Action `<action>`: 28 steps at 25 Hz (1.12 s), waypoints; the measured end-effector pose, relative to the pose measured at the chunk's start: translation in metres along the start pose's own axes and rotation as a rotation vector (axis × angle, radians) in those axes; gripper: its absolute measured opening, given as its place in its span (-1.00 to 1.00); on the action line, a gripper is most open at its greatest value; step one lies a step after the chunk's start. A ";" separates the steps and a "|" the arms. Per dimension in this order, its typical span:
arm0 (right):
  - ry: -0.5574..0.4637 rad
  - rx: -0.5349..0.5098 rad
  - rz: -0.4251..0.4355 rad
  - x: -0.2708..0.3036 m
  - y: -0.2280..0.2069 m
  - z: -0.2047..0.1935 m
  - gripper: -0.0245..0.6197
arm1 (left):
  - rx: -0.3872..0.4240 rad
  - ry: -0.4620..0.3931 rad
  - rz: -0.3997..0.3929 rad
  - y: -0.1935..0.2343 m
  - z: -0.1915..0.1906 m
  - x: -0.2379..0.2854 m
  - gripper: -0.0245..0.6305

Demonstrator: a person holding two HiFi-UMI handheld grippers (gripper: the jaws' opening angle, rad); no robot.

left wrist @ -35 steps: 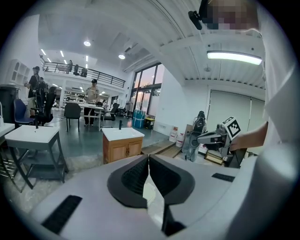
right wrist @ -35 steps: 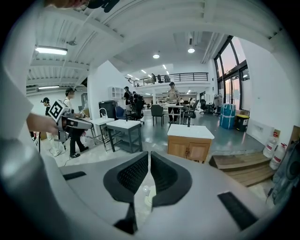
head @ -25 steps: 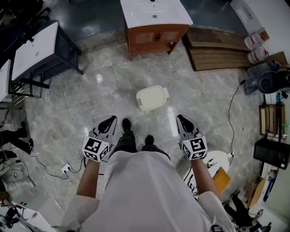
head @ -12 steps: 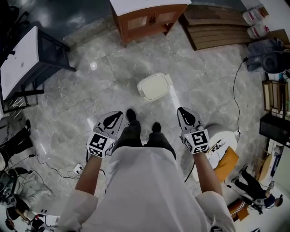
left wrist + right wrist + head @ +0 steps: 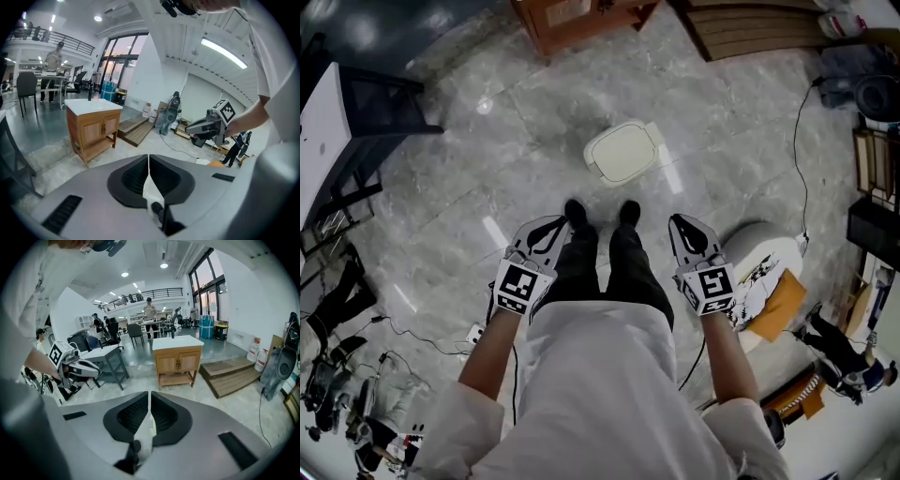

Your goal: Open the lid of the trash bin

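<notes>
**A:** Where's the trash bin?

**B:** The trash bin point(image 5: 622, 152) sits on the floor just ahead of the shoes point(image 5: 575, 211), with its lid down. The left gripper point(image 5: 553, 225) and right gripper point(image 5: 677, 221) are both clenched on nothing, well apart from it.

**A:** How best to open it?

**B:** I'd crouch, part one pair of jaws and catch the lid's free edge. I can't tell which side the hinge is on.

**A:** Anything in the way?

**B:** Only the person's own legs. A wooden cabinet point(image 5: 572, 17) stands beyond the bin and a cable point(image 5: 794, 141) trails to the right; neither crowds it.

Big open lab hall here: mezzanine railing point(image 5: 140, 293) up top, tall windows point(image 5: 208, 276), office chairs point(image 5: 136, 333) by desks point(image 5: 105, 354), polished marble floor point(image 5: 487, 173) underfoot.
</notes>
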State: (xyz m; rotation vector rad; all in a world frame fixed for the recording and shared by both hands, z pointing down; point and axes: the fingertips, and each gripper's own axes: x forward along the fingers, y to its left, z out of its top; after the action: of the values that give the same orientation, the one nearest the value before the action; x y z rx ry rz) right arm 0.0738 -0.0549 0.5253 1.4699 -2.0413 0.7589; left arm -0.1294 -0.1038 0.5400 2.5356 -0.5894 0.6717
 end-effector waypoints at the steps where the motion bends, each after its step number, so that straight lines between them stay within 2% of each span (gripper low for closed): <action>1: 0.007 0.002 0.002 0.003 -0.002 -0.002 -0.81 | -0.004 0.006 -0.003 0.002 -0.002 0.006 -0.86; 11: 0.072 -0.039 0.057 0.041 -0.031 -0.025 -0.81 | -0.020 0.059 0.009 0.013 -0.026 0.069 -0.85; 15: 0.102 -0.047 0.115 0.062 -0.045 -0.044 -0.81 | -0.023 0.079 0.033 0.017 -0.041 0.103 -0.85; 21: 0.133 -0.054 0.199 0.088 -0.060 -0.085 -0.81 | -0.033 0.107 0.080 0.015 -0.080 0.145 -0.85; 28: 0.176 -0.046 0.272 0.132 -0.065 -0.110 -0.81 | -0.051 0.167 0.095 0.019 -0.128 0.185 -0.85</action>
State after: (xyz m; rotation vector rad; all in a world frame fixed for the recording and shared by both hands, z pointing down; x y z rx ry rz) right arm 0.1073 -0.0842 0.7040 1.0709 -2.1300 0.9065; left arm -0.0381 -0.1056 0.7465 2.3877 -0.6626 0.8816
